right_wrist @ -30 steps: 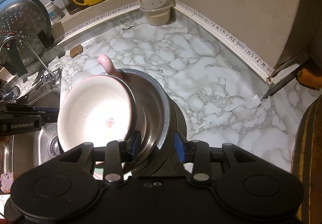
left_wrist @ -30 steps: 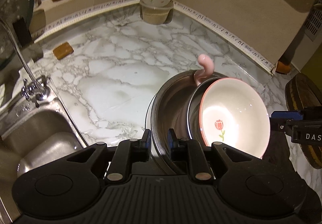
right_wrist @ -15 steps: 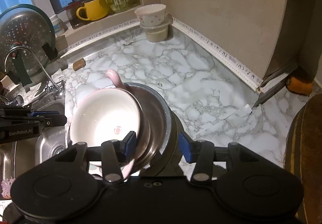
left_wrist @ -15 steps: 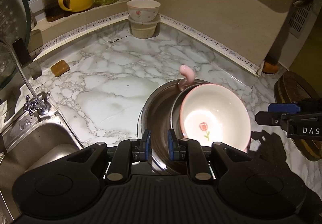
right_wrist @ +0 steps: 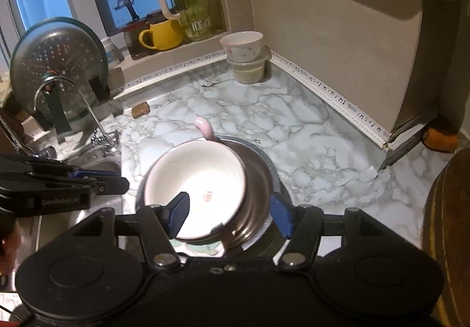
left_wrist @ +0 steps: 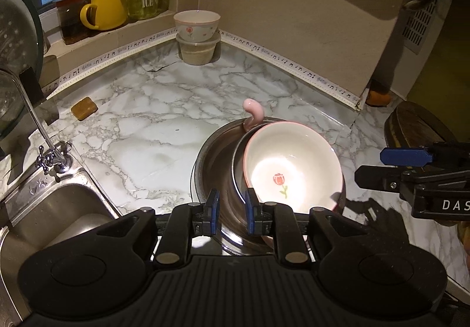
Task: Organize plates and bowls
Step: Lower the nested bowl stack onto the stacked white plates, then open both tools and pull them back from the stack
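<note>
Marble counter [left_wrist: 164, 133] beside steel sink [left_wrist: 53, 215], windowsill behind

The left hand-held gripper [left_wrist: 229, 211] tilts steeply downward, its blue-padded jaws drawn close with only a narrow gap between them — no pad visibly pressing on anything. The right hand-held gripper [right_wrist: 229, 214] tilts down at a like angle; its jaws have just been opening and now stand well apart, their pads touching nothing. Each shows at the edge of the other's view, side by side.
</note>
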Action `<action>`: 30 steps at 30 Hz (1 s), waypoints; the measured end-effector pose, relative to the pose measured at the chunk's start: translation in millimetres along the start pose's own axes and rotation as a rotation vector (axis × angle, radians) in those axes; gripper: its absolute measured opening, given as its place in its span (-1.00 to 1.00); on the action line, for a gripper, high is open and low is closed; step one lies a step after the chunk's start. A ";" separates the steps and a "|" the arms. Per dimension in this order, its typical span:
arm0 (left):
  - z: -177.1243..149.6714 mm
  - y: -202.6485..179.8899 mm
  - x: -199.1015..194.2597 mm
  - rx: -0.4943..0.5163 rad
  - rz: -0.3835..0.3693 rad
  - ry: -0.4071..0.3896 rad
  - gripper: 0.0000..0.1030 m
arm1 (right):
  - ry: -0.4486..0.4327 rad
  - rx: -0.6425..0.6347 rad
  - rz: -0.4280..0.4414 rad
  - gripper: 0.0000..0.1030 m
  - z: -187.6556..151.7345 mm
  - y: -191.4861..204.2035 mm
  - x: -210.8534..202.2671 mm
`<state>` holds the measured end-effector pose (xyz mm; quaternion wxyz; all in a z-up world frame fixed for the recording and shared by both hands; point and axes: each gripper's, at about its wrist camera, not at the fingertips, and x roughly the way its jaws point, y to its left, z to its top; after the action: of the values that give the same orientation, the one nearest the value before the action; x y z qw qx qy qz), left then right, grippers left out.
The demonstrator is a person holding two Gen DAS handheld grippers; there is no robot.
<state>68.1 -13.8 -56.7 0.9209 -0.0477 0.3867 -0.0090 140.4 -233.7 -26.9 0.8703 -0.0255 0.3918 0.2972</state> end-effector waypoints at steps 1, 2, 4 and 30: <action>-1.0 -0.4 -1.6 0.000 -0.004 -0.001 -0.65 | -0.006 0.006 0.001 0.22 -1.1 1.3 -1.6; -2.4 -0.8 -3.3 0.001 -0.008 -0.003 -0.62 | -0.013 0.011 0.002 0.23 -2.3 2.5 -3.3; -5.3 -1.6 -7.2 0.003 -0.014 -0.011 -0.43 | -0.028 0.017 0.003 0.25 -4.5 5.5 -7.7; -33.9 -4.2 -50.9 0.030 -0.061 -0.168 0.56 | -0.231 0.028 -0.005 0.99 -45.4 28.0 -52.6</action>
<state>8.3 -18.0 -43.7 0.9501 -0.0460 0.3062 -0.0389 67.9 -249.4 -16.4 0.9106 0.0200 0.2930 0.2907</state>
